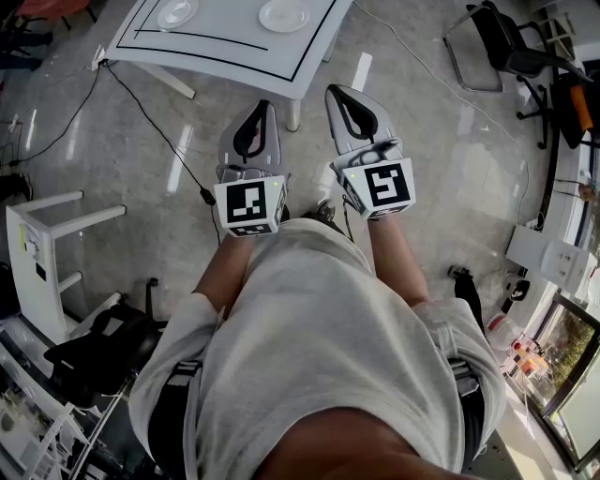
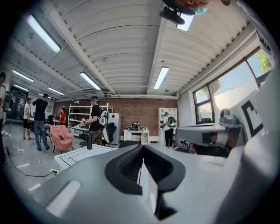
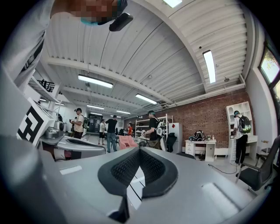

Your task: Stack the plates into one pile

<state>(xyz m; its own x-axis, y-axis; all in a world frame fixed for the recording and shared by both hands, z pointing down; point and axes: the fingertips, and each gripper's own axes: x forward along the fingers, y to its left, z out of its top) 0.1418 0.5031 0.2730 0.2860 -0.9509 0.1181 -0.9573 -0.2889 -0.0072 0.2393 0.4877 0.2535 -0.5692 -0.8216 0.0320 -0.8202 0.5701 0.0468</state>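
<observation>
Pale grey shirt (image 1: 319,356) of the person, filling the lower centre of the head view, bare forearms reaching up-frame from it. Left gripper (image 1: 262,107), centre of frame: jaws clenched, pads meeting, nothing between them; marker cube facing the camera. Right gripper (image 1: 338,96), just beside it to the right: jaws likewise clenched and empty. Both held over the shiny floor (image 1: 450,169), short of the table. White table (image 1: 234,52), top of frame, with a black outline drawn on its top. Two plates on it, side by side and apart, not stacked: clear plate (image 1: 176,13) at upper left, white plate (image 1: 284,15) to its right, both cut by the top edge. Black cable (image 1: 205,194), trailing across the floor from the table's left corner toward the grippers. White shelf frame (image 1: 47,253), left edge. Black chair (image 1: 502,42), upper right. Left gripper view: pink armchair (image 2: 61,136) at left, brick wall (image 2: 140,114) at centre, several people standing about.
</observation>
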